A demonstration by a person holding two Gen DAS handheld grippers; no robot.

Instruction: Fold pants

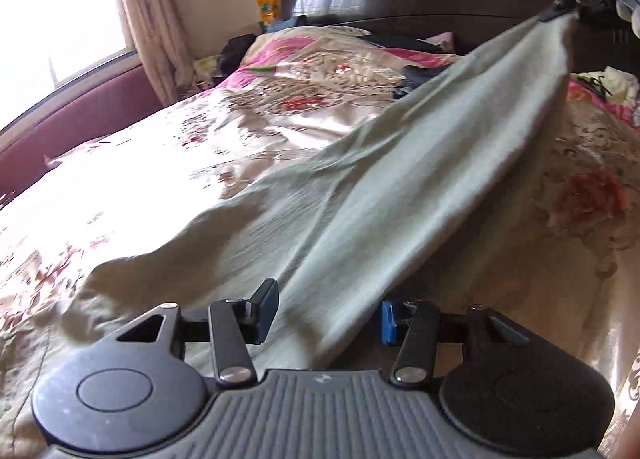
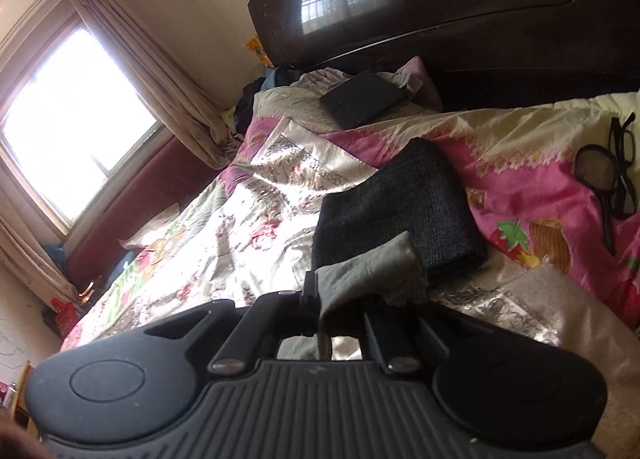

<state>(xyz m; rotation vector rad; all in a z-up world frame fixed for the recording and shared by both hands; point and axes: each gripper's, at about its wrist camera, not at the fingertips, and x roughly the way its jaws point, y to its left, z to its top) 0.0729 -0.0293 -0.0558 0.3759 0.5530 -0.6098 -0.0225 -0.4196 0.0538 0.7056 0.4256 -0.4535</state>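
Stretching diagonally across the floral satin bedspread (image 1: 168, 163), the pale grey-green cotton pants (image 1: 360, 195) run from the left claw (image 1: 326, 313) low in the left wrist view up to the right claw (image 1: 558, 11) near the top right corner, where one end of the cloth is pinched and lifted off the bed. The left claw stands open, its blue-padded fingers (image 1: 388, 321) spread to either side of the pants' near edge, with the fabric passing between them and no pad pressing on it. In the right wrist view the right claw (image 2: 344, 299) is closed on a bunched corner of the pants (image 2: 372, 275), which puffs up above the fingers. Just beyond that corner lies a folded black knitted garment (image 2: 400, 207), and farther back a flat black case (image 2: 364, 99) rests near the dark wooden headboard (image 2: 460, 11). Black-framed glasses (image 2: 620, 175) lie on the pink cartoon-print sheet (image 2: 520, 179) to the right, well apart from the pants. Left of the pants the bedspread is open and sunlit as far as the window (image 1: 52, 11) side. White lettering on the right claw's body is too small to read.
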